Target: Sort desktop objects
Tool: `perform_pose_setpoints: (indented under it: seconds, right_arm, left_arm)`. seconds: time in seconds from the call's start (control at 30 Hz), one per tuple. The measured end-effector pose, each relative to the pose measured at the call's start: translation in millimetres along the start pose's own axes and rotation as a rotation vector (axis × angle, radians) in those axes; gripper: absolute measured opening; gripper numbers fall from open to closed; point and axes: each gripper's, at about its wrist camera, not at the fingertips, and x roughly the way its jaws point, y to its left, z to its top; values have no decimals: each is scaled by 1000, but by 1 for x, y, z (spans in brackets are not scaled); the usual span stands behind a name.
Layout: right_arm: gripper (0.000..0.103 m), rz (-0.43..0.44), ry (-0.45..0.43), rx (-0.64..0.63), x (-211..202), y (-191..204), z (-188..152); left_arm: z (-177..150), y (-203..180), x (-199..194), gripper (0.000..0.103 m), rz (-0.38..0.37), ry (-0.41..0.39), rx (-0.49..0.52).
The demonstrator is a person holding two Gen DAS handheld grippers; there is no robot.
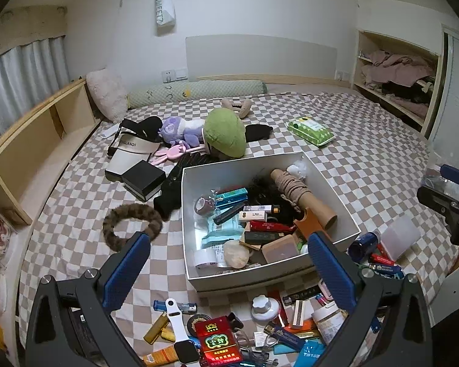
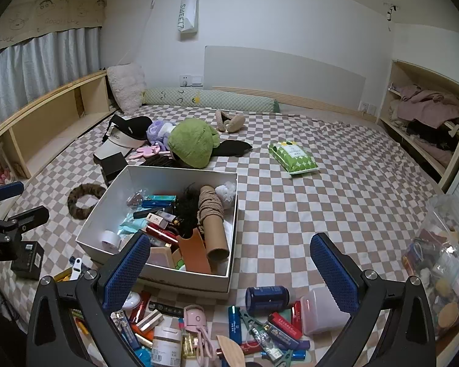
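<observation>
Left gripper (image 1: 229, 270): jaws wide apart, nothing between the blue pads, hovering over the near edge of the white box.
Right gripper (image 2: 229, 270): also spread open, empty, above the near right corner of the box and the loose pile.
White box (image 1: 330, 185): open-topped, on the checkered bedspread (image 1: 352, 140), already holding mixed items: cardboard tube (image 1: 318, 205), roll of tape (image 1: 203, 205), teal packet, red and black sticks (small labels unreadable).
Loose pile: in front of the box, nearest the cameras. Red cigarette pack (image 1: 218, 344), white smartwatch (image 1: 180, 335), lighters, dark blue can (image 2: 266, 296) lying on its side, pink translucent container (image 2: 322, 310) just beside it.
Clear jar (image 2: 446, 263): far right, filled with small things.
Farther back: green plush (image 1: 225, 133), purple plush (image 1: 180, 130), green wipes pack (image 1: 310, 131), brown fur ring (image 1: 131, 224) left of the box.
</observation>
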Motion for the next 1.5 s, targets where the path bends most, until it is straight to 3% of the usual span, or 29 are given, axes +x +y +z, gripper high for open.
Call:
perform_pose_setpoints:
  seconds: [1.5]
  right_arm:
    - [103, -18, 13, -23, 4, -2, -10]
  left_arm:
    - [-4, 13, 1, 103, 10, 13, 12]
